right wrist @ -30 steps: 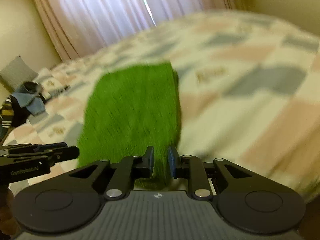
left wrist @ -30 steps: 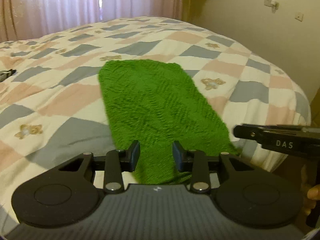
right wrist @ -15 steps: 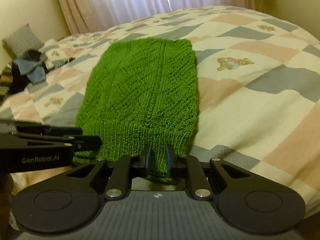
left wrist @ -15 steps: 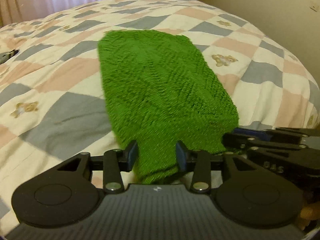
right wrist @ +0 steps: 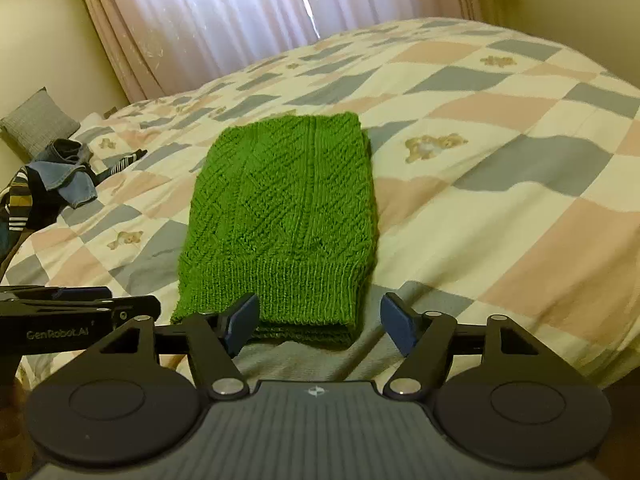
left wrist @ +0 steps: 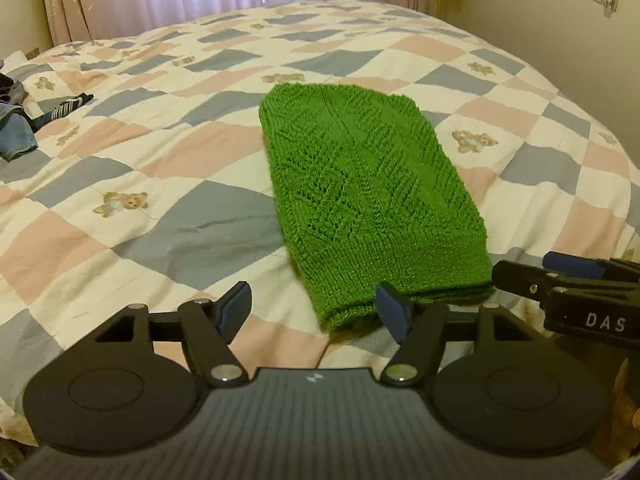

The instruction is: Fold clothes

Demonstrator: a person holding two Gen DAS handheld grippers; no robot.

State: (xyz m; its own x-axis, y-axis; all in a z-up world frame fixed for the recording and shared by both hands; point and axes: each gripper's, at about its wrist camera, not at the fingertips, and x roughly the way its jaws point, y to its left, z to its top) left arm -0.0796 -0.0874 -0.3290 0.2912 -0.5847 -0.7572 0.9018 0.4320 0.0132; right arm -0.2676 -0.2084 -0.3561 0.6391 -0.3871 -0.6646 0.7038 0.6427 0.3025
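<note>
A green knitted garment (left wrist: pixel 368 196) lies folded into a long narrow strip on the patchwork quilt (left wrist: pixel 140 168); it also shows in the right wrist view (right wrist: pixel 284 216). My left gripper (left wrist: pixel 316 312) is open and empty, just short of the garment's near left corner. My right gripper (right wrist: pixel 320 322) is open and empty, at the garment's near ribbed hem. The right gripper's fingers (left wrist: pixel 568 280) show at the right edge of the left wrist view, and the left gripper's fingers (right wrist: pixel 80 312) at the left edge of the right wrist view.
A heap of other clothes, denim and striped (right wrist: pixel 48 184), lies at the far left of the bed, next to a grey cushion (right wrist: pixel 38 122). Pink curtains (right wrist: pixel 240 20) hang behind the bed. The bed's edge falls away at the right.
Both grippers have opened and let go of the garment's near end. They have drawn back a little, and the garment now lies flat on the quilt.
</note>
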